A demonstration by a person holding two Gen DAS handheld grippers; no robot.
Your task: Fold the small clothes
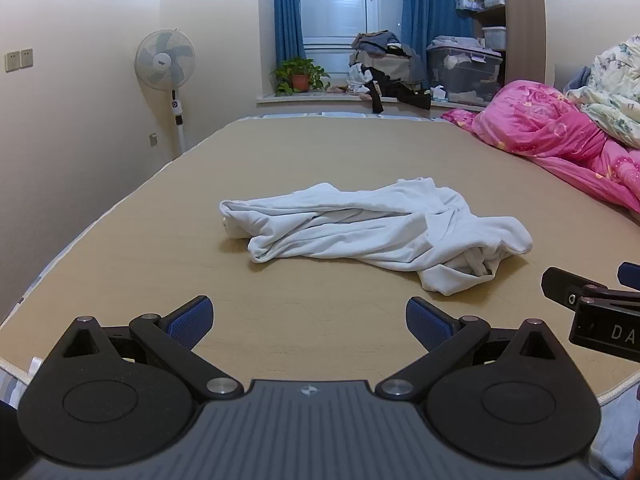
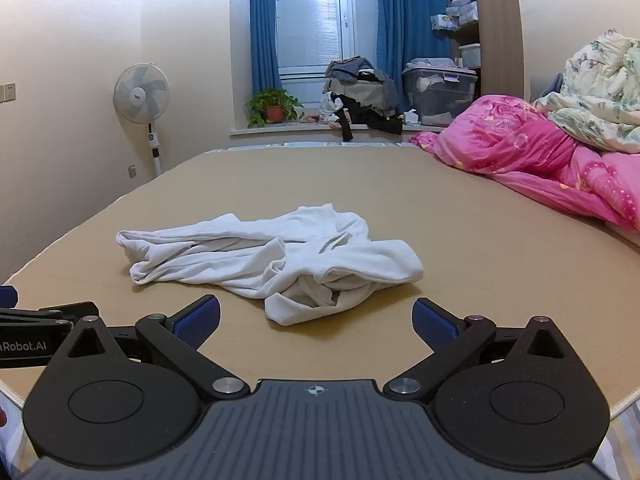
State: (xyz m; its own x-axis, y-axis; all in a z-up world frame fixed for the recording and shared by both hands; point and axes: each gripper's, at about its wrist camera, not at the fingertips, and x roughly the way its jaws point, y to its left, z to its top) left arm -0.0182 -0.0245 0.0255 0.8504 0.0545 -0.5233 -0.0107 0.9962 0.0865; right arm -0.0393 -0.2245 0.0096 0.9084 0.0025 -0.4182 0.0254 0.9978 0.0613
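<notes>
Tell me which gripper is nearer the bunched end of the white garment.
Right, by a small margin. The right gripper faces the bunched end of the white garment almost head-on. The left gripper is short of it too, with that end off to its right. Both open, touching nothing.

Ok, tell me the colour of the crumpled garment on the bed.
White. The garment shows best in the right wrist view.

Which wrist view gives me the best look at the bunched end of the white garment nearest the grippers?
The right wrist view: the bunched end of the white garment sits near centre, folds facing the open right gripper. The left wrist view shows the garment off to the right, folds partly turned away.
</notes>
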